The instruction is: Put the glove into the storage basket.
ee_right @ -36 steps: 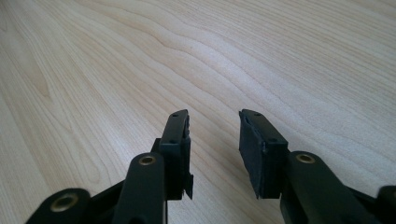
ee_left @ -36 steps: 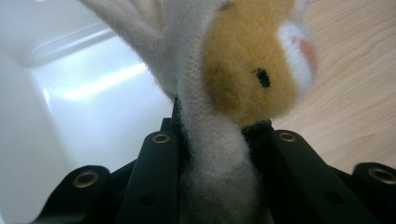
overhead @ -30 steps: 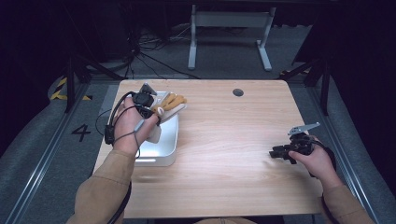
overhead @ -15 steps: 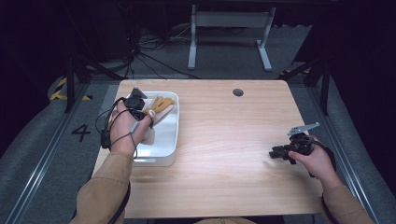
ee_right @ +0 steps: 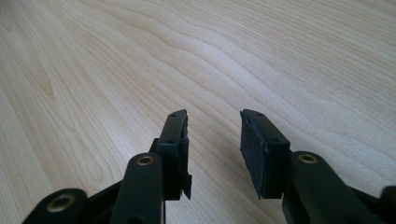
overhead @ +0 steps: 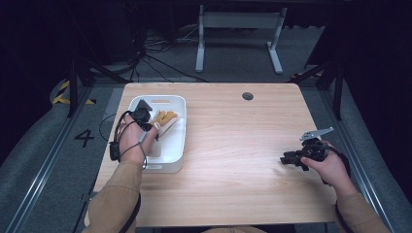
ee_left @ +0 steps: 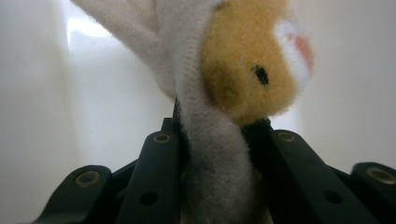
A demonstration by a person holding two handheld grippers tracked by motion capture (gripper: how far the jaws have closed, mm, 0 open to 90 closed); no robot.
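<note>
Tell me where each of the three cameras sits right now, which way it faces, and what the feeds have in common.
High view: above the person's side, facing forward and down on the wooden table; both forearms, left gripper over the white tray, right gripper near the right edge.
Left gripper view: rides the left gripper, facing into the tray; its jaws clamp a plush toy.
Right gripper view: rides the right gripper, facing along bare tabletop; jaws apart, holding nothing.
Shared: the plush toy and tray appear in the high and left gripper views; the tabletop in the high and right gripper views.
</note>
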